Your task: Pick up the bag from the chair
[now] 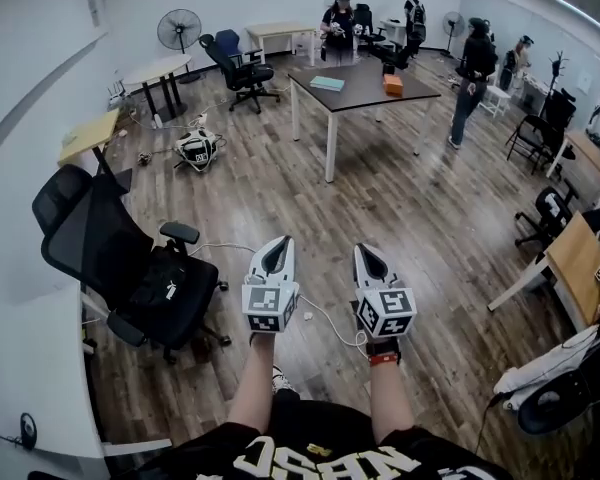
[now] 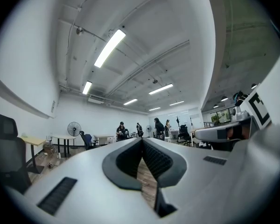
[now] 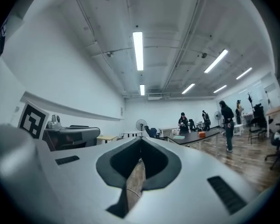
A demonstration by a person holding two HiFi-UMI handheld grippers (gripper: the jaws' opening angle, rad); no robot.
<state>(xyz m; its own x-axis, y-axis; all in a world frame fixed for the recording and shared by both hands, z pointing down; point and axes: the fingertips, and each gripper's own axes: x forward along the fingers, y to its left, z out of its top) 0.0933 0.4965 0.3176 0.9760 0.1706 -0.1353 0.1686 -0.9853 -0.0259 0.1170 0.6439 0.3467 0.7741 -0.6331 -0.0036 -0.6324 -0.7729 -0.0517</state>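
Note:
A black bag lies on the seat of a black office chair at the left of the head view. My left gripper and right gripper are held side by side in front of me over the wooden floor, to the right of the chair and apart from it. Both point away from me into the room. In the left gripper view the left gripper has its jaws met at the tips with nothing between them. The right gripper looks the same in its own view. Neither gripper view shows the bag.
A dark table with a teal book and an orange box stands ahead. Several people stand at the far end. A backpack lies on the floor at the left. A white cable runs across the floor under my grippers. A wooden desk and chairs line the right.

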